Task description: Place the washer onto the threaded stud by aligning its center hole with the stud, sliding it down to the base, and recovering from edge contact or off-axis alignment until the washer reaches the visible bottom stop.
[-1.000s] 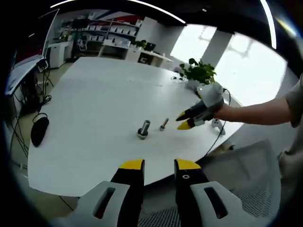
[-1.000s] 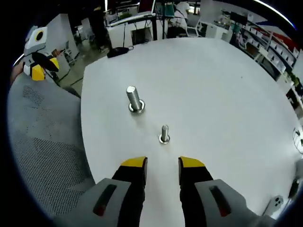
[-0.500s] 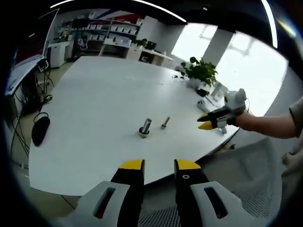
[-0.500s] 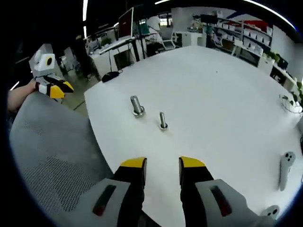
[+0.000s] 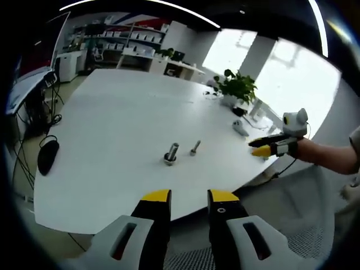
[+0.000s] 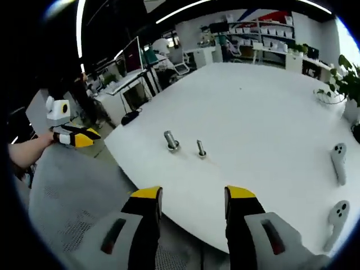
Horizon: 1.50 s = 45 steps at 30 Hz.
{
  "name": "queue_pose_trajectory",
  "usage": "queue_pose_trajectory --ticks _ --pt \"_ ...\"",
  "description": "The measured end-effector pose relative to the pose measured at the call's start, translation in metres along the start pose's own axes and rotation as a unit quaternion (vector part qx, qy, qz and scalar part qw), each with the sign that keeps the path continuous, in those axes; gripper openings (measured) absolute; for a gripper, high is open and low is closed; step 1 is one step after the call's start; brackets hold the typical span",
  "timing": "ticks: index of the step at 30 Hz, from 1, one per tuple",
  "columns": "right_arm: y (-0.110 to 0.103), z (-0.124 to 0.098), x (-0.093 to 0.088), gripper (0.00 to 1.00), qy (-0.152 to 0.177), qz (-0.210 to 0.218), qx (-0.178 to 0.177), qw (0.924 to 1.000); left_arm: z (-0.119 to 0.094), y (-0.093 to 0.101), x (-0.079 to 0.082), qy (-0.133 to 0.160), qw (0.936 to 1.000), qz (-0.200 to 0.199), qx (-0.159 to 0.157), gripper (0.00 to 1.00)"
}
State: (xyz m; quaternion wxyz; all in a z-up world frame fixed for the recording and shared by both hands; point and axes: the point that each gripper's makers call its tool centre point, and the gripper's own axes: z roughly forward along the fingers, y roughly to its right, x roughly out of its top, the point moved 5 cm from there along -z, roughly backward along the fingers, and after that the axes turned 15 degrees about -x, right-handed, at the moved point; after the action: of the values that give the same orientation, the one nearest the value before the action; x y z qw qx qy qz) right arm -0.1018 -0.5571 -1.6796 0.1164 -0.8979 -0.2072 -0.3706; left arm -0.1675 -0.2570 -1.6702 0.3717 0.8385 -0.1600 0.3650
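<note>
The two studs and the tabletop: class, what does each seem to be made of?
Larger stud and slimmer stud: apparently bare metal, going by the grey sheen. Table: smooth white surface with a soft glare, perhaps laminate; the material cannot be settled.

matt white table (image 6: 270,118), shiny metal stud (image 6: 201,149), grey mesh chair (image 6: 73,197)

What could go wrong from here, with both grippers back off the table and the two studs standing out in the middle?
1. Both the left gripper and right gripper are open and empty, so the washer may already be on the larger stud; check first.
2. The smaller stud stands close beside it; an approach could knock it over.
3. White controllers lie near the table edge by the right gripper.
</note>
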Motion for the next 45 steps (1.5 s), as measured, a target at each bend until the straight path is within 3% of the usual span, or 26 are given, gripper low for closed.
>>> queue_pose_trajectory --ticks 5,14,17,18,21,25,35,45 --pt "-0.011 -0.023 0.002 0.63 0.014 0.018 0.003 0.9997 -0.003 -0.002 0.004 0.018 0.9998 -0.001 0.003 0.23" --pt "0.002 -0.056 -0.003 0.61 0.061 0.052 -0.052 0.9954 -0.003 0.002 0.008 0.033 0.9993 0.016 -0.009 0.24" --pt "0.0 -0.057 -0.011 0.61 0.061 0.062 -0.057 0.9946 -0.004 0.003 0.01 0.043 0.9989 0.017 -0.01 0.25" --pt "-0.001 -0.057 -0.014 0.61 0.057 0.044 -0.067 0.9951 -0.005 0.003 0.011 0.047 0.9987 0.019 -0.009 0.25" --pt "-0.001 -0.058 -0.009 0.61 0.078 0.028 -0.083 0.9931 -0.005 0.004 0.011 0.049 0.9985 0.02 -0.014 0.25" --pt "0.006 -0.058 -0.005 0.6 0.097 0.046 -0.098 0.9895 -0.004 0.005 0.016 0.056 0.9979 0.029 -0.018 0.25" --pt "0.008 -0.055 -0.008 0.55 0.093 0.035 -0.105 0.9895 -0.004 0.008 0.021 0.07 0.9966 0.04 -0.02 0.24" --pt "0.01 -0.055 -0.01 0.54 0.091 0.037 -0.11 0.9891 -0.001 0.009 0.016 0.055 0.9975 0.034 -0.026 0.23"
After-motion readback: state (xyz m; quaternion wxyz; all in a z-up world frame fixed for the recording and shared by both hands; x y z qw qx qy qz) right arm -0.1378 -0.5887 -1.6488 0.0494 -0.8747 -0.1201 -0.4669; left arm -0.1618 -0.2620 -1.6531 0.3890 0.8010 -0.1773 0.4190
